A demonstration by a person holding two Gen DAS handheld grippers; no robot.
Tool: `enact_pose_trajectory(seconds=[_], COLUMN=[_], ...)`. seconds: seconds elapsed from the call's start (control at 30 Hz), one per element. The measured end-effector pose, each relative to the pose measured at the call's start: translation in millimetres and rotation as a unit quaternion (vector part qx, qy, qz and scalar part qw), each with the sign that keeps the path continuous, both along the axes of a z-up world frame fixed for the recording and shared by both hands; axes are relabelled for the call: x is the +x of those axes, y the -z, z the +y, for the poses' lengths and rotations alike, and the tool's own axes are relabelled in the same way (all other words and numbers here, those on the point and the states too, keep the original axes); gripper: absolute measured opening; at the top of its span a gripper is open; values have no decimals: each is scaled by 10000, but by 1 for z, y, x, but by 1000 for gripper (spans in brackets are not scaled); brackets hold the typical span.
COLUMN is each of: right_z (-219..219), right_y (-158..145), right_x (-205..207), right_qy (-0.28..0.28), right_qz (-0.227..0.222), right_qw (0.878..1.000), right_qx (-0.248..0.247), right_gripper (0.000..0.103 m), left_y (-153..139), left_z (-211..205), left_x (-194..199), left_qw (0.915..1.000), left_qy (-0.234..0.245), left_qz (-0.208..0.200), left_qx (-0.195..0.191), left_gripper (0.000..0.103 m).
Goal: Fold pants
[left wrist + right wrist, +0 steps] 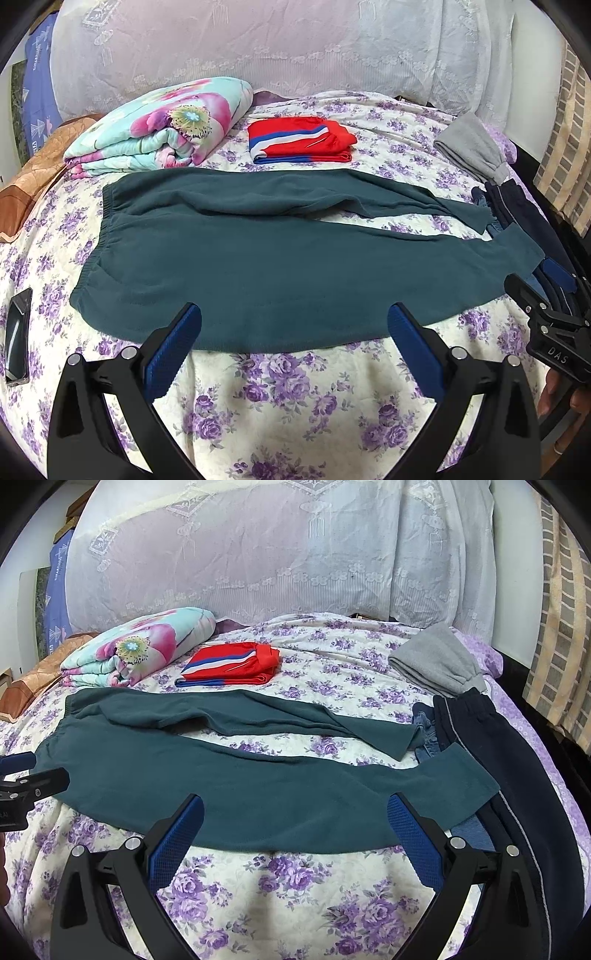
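Quilted floral bedspread under flat, fleecy teal pants, left gripper and right gripper both agape, empty.

Dark teal sweatpants lie spread flat across floral bedspread, unfolded. Elastic gathered waistband at left, legs run to right. Near leg lies flat and wide, its cuff end at right overlapping a navy garment. Far leg is narrower, creased and partly twisted, separated from near leg by a wedge of bedspread. Fabric looks fleecy, matte.
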State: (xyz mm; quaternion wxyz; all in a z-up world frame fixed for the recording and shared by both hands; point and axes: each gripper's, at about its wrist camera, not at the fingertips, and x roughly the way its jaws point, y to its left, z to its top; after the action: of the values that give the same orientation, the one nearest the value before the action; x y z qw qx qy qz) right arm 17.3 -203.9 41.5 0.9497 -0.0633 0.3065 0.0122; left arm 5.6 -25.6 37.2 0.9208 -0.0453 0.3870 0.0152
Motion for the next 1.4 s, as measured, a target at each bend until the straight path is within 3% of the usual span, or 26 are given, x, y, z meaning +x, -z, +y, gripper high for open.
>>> enact_pose_trajectory(seconds=[1.0,1.23,1.37,1.4], right_z=[-6,-48,-94,-94], right_y=[17,16,24,24], right_x=[20,58,124,124], right_qy=[32,598,948,948], right_qz=[204,148,246,246], right_qw=[9997,9980,9945,9945], right_qx=[95,-133,-360,-360], right_gripper=[100,100,100,99], left_y=[14,23,30,33], left_z=[5,6,10,12], left_x=[18,54,75,78], left_qw=[9998,9996,9995,9994], left_qy=[-25,-59,-197,-250], left_qz=[216,218,157,142], left_qx=[-16,178,193,195], left_gripper=[98,98,98,98])
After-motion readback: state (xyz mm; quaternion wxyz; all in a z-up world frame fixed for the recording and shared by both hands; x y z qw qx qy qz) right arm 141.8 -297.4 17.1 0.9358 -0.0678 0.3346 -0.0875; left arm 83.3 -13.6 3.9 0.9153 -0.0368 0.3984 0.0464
